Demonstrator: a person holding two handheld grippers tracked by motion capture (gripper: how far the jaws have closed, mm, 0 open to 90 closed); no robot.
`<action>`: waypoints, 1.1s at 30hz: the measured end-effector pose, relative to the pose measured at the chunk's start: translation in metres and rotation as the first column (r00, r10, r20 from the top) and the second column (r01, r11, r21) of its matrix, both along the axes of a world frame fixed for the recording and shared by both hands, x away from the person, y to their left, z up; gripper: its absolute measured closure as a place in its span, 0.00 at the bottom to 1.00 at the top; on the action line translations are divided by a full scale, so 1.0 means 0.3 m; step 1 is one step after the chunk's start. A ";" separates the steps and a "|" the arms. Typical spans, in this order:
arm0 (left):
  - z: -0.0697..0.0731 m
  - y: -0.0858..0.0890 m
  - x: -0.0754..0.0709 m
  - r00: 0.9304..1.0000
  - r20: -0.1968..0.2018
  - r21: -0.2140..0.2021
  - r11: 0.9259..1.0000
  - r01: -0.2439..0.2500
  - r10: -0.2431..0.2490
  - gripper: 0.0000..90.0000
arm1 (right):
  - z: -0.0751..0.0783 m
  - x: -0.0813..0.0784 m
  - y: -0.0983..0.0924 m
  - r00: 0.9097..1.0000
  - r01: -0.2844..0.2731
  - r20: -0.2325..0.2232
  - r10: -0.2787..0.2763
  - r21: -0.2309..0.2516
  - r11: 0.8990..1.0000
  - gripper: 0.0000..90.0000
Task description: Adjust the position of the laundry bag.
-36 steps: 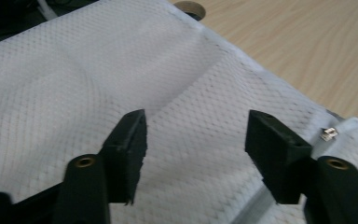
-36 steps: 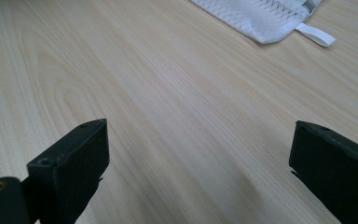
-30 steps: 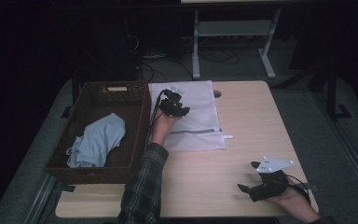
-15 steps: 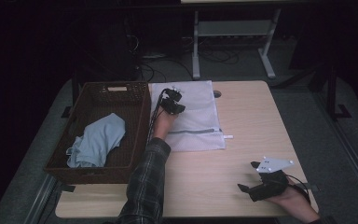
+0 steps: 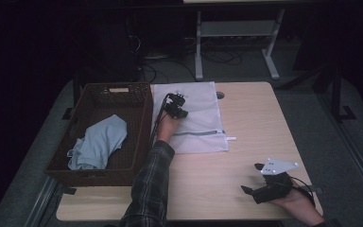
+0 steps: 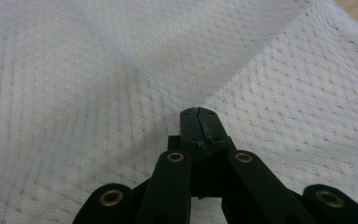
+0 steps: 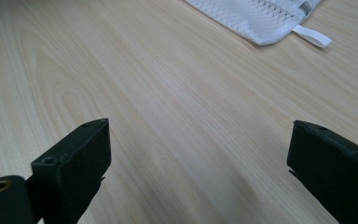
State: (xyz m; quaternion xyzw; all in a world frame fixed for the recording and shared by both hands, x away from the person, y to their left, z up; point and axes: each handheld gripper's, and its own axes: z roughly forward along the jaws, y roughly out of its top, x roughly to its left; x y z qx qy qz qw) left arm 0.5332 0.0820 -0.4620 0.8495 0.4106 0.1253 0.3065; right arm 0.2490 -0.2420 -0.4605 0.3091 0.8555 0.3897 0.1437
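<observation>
My left gripper sits on the white mesh laundry bag, which lies flat on the wooden table just right of the brown wicker basket. In the left gripper view the two black jaws have just closed and now meet tip to tip, pressed onto the mesh; the weave puckers toward the tips, so I read a pinch of fabric caught between them, though the fold itself is too fine to make out. The bag's grey zipper band runs across its near end, with a small white tab poking out at the right corner.

My right gripper rests on the near right part of the table, well apart from the bag, its grey three-cornered plate on top. In the right gripper view its jaws stand wide apart over bare wood with nothing between them, and the bag's corner and tab lie farther off.

A light blue cloth lies crumpled in the basket. My plaid sleeve reaches in from the bottom edge.
</observation>
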 end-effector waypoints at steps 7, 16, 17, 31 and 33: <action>0.001 -0.006 -0.020 1.000 -0.007 0.000 1.000 0.014 -0.014 1.00 | -0.001 0.002 0.001 1.000 0.003 -0.003 -0.003 0.000 1.000 0.06; -0.005 -0.027 -0.076 1.000 -0.006 -0.038 0.999 0.025 -0.025 1.00 | -0.003 0.002 0.006 1.000 -0.002 -0.003 0.002 -0.005 1.000 0.06; -0.006 -0.029 -0.081 1.000 -0.008 -0.044 0.999 0.025 -0.025 1.00 | -0.003 0.003 0.006 1.000 -0.004 -0.001 0.004 -0.006 1.000 0.06; -0.008 -0.055 -0.167 0.999 -0.023 -0.074 0.996 0.047 -0.049 1.00 | -0.009 0.008 0.011 1.000 -0.004 -0.008 0.004 -0.013 1.000 0.06; -0.007 -0.057 -0.177 0.998 -0.031 -0.073 0.996 0.052 -0.054 1.00 | -0.009 0.009 0.011 1.000 -0.004 -0.007 0.004 -0.013 1.000 0.06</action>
